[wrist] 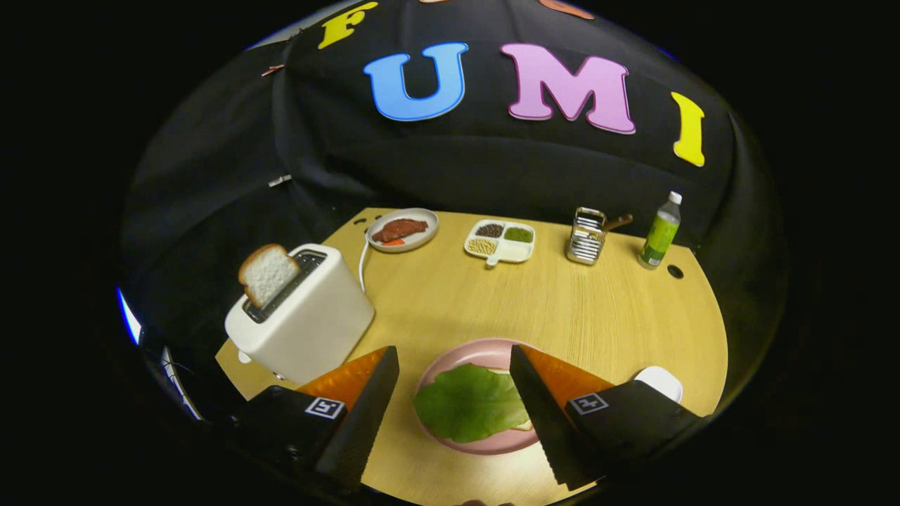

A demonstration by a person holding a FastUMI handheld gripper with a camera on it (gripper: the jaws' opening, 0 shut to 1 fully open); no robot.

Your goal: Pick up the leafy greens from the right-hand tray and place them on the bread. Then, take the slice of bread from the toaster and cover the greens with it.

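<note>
No readable writing on any object; the bottle (pixel 660 235) carries a green label too small to make out. One broad, flat green leaf (pixel 470 402) lies on the pink plate (pixel 460 358) between the spread, empty fingers (pixel 454 407), covering the bread except a pale sliver at its right edge, and one slice of bread (pixel 266 273) stands tilted in the slot of the single white toaster (pixel 302 316) just ahead-left of them. Beyond on the tabletop (pixel 548 309): one meat plate (pixel 402 230), one divided tray (pixel 500 242), one metal rack (pixel 587 235).
</note>
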